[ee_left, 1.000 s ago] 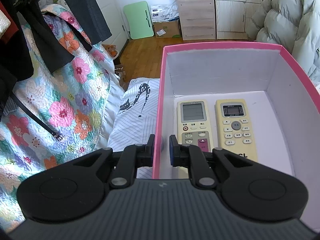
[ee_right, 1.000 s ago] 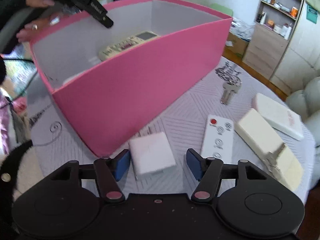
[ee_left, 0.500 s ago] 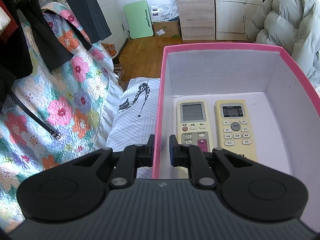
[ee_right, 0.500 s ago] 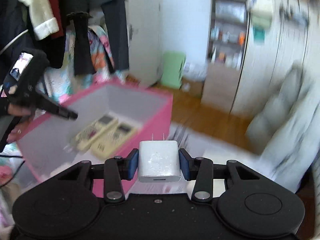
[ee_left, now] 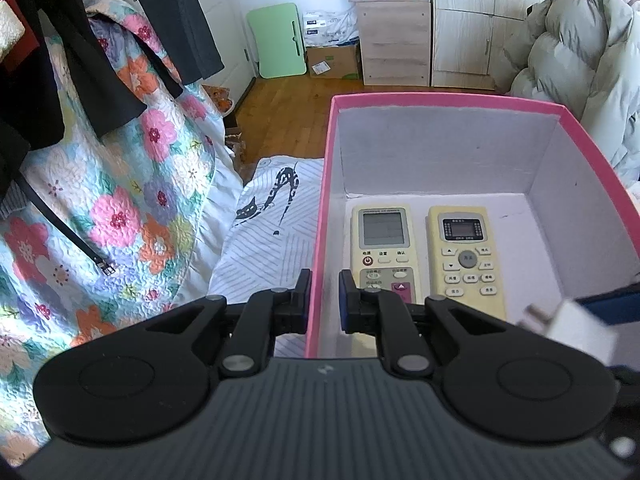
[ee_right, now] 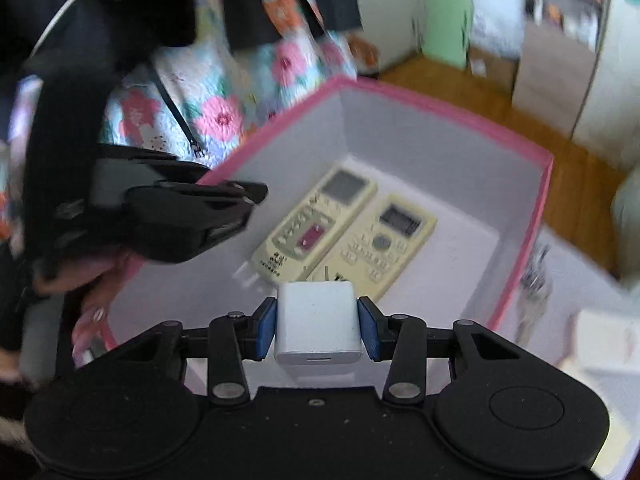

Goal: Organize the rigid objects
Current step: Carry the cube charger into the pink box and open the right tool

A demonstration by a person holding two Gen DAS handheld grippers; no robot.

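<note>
Right gripper (ee_right: 317, 329) clamps a white charger cube (ee_right: 317, 326) above the pink box (ee_right: 436, 110), which holds 2 remotes (ee_right: 316, 224) side by side. Left gripper (ee_left: 324, 300) pinches the box's left wall, nearly closed.

A floral quilt (ee_left: 120, 208) is draping down at the left, with dark clothes (ee_left: 100, 40) hanging over it. A green panel (ee_left: 276, 40) is leaning against the white wall, beside a cardboard box (ee_left: 332, 62) sitting on the wood floor (ee_left: 288, 120). Bottles are standing on a wooden cabinet (ee_left: 394, 40). A puffy coat (ee_left: 580, 64) is slumping at the right.
</note>
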